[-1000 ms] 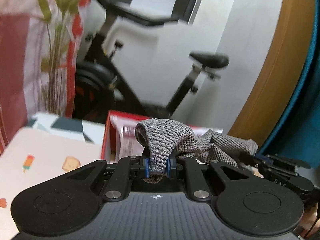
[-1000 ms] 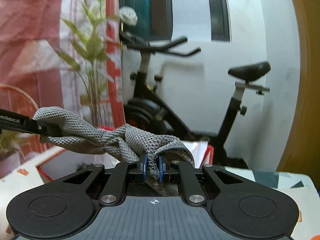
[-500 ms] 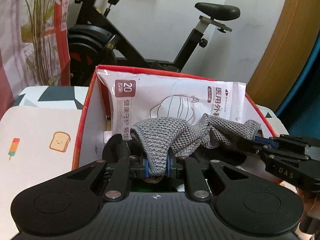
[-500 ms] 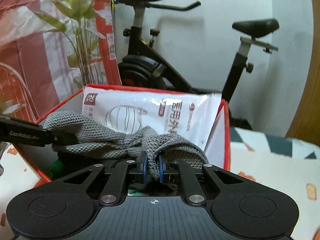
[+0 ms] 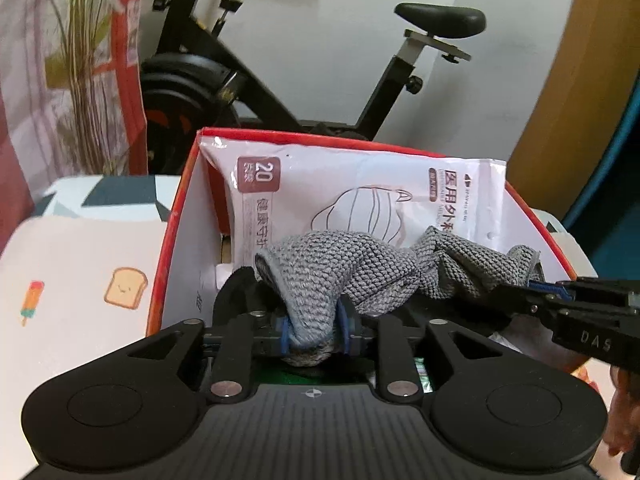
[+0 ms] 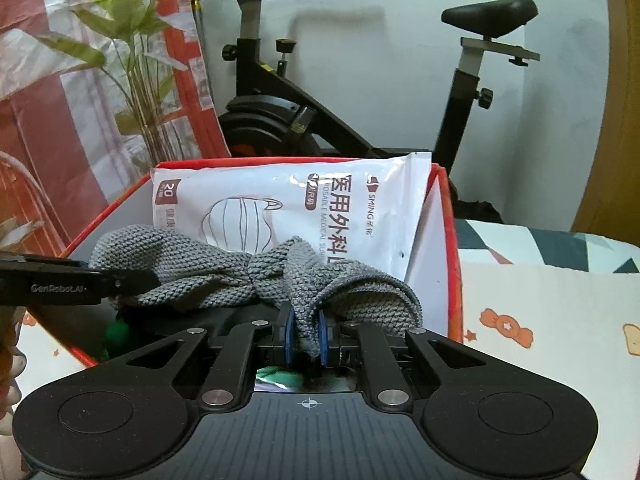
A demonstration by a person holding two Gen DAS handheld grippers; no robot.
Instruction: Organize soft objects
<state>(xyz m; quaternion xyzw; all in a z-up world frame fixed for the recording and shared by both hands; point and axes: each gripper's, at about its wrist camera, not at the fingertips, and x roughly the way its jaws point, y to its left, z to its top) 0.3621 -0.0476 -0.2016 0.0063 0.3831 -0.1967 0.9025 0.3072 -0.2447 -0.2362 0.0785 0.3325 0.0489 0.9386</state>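
Observation:
A grey knitted cloth (image 5: 360, 268) hangs between my two grippers over the open red box (image 5: 176, 216). My left gripper (image 5: 314, 330) is shut on one end of it. My right gripper (image 6: 306, 334) is shut on the other end of the cloth (image 6: 200, 268). The right gripper also shows at the right of the left wrist view (image 5: 532, 292), and the left gripper at the left of the right wrist view (image 6: 148, 276). A white pack of face masks (image 6: 304, 208) leans against the box's far wall (image 6: 444, 240). Dark and green items lie under the cloth.
The box stands on a table cover (image 5: 80, 280) printed with toast and ice lollies. A black exercise bike (image 6: 304, 120) stands behind the box. A plant (image 6: 132, 52) and a red striped curtain (image 5: 24, 92) are at the left. A wooden panel (image 5: 572, 80) is at the right.
Both grippers have come down and forward with the cloth, from above the box to just inside its opening. The box and mask pack now fill the middle of both views.

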